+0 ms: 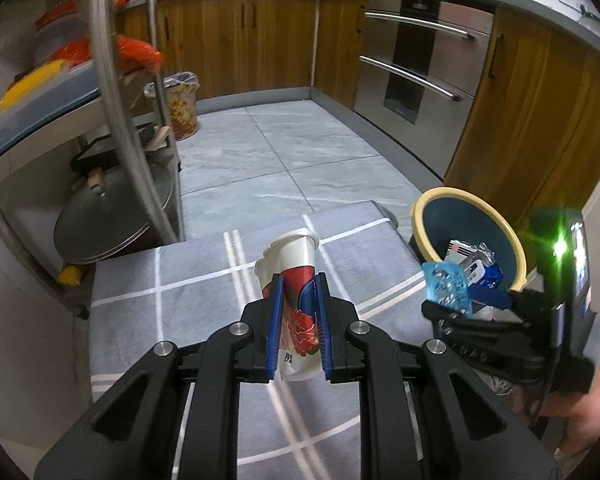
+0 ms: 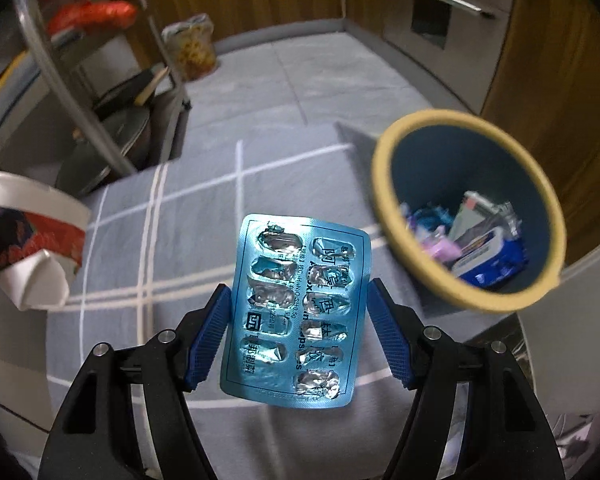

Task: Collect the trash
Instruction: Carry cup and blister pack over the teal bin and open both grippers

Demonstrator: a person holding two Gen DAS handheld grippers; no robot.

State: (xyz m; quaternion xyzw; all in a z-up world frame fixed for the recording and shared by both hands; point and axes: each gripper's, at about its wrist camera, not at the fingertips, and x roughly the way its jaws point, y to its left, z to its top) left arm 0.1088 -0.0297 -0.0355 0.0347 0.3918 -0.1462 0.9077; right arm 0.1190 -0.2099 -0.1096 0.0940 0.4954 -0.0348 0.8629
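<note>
My left gripper (image 1: pixel 299 292) is shut on a crushed white paper cup with a red flower print (image 1: pixel 290 268), held above the grey checked mat (image 1: pixel 196 280). The cup also shows in the right wrist view (image 2: pixel 36 248) at the far left. My right gripper (image 2: pixel 298 300) is shut on an empty blue blister pack (image 2: pixel 296 316), held over the mat, left of the blue bin with a yellow rim (image 2: pixel 384 184). In the left wrist view the right gripper (image 1: pixel 456 300) holds the pack (image 1: pixel 446 286) at the front rim of the bin (image 1: pixel 420 216). The bin holds several wrappers (image 2: pixel 480 248).
A metal rack (image 1: pixel 112 92) with pot lids and containers stands at the left. A lined patterned bin (image 1: pixel 182 108) stands on the tile floor beyond it. Wooden cabinets and a steel oven (image 1: pixel 420 72) line the back and right.
</note>
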